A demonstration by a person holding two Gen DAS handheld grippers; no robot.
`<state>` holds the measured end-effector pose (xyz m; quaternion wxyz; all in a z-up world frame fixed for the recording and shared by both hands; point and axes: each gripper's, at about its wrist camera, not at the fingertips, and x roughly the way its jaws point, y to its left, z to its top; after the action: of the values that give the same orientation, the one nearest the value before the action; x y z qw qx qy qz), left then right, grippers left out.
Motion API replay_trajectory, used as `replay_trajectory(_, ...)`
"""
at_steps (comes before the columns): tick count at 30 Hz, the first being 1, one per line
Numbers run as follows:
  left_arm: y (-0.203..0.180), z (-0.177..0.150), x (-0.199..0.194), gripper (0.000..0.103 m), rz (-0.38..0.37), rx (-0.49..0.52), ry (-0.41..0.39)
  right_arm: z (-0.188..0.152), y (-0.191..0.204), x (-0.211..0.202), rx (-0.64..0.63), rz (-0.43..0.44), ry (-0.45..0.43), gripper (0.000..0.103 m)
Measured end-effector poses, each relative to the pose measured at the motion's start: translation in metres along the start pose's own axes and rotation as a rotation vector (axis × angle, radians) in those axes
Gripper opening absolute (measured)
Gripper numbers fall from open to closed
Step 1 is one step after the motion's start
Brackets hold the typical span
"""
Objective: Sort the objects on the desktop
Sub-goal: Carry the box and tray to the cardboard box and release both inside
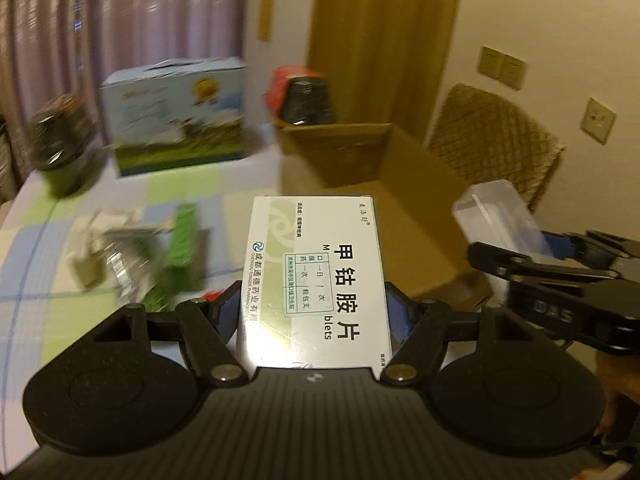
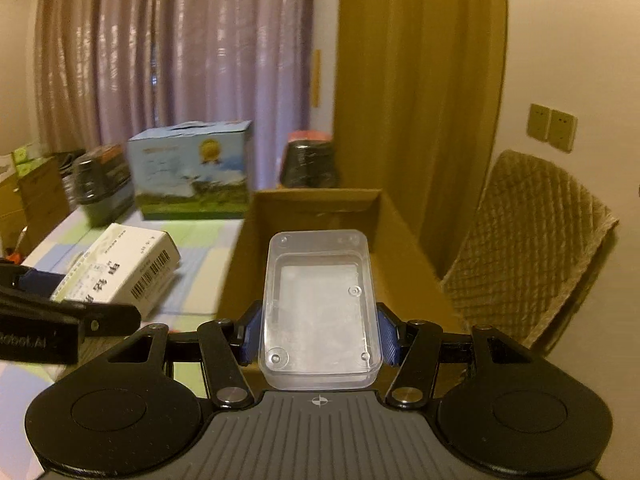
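A white medicine box [image 1: 316,280] with black printed characters sits clamped between the blue pads of my left gripper [image 1: 314,316], lifted above the table. My right gripper [image 2: 320,336] is shut on a clear plastic box [image 2: 320,308], held in the air just in front of an open cardboard box [image 2: 316,208]. In the left wrist view the clear plastic box [image 1: 500,216] and the right gripper's fingers [image 1: 532,268] show at the right, over the cardboard box [image 1: 384,200]. The right wrist view shows the medicine box [image 2: 128,268] at the left in the left gripper's fingers [image 2: 68,320].
On the checked tablecloth [image 1: 120,188] lie blurred green and silvery packets [image 1: 140,256]. A blue printed carton [image 1: 176,116], a dark jar [image 1: 60,140] and a black container [image 1: 306,96] stand at the back. A woven chair [image 2: 532,248] stands to the right.
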<state>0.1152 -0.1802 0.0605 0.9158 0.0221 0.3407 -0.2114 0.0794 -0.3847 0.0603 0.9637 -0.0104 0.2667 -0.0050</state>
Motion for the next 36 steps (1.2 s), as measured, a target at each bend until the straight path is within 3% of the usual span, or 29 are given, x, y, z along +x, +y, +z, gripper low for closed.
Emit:
replay_trajectory(8,-0.056,0.034,0.047,0.067,-0.069,0.034,0.019,0.014,-0.04,0.029,0.041,-0.009,0.004,0.054)
replay_trajectory(16,-0.066,0.046,0.092,0.067,-0.106,0.004,0.055,0.014,-0.06,0.047,0.091,-0.009,0.025,0.054)
replay_trajectory(26,-0.064,0.055,0.112,0.067,-0.11,-0.026,0.067,0.012,-0.069,0.054,0.109,-0.019,0.038,0.054)
replay_trajectory(36,-0.039,0.048,0.084,0.067,-0.079,-0.062,0.018,0.014,-0.058,0.059,0.103,0.005,0.047,0.054)
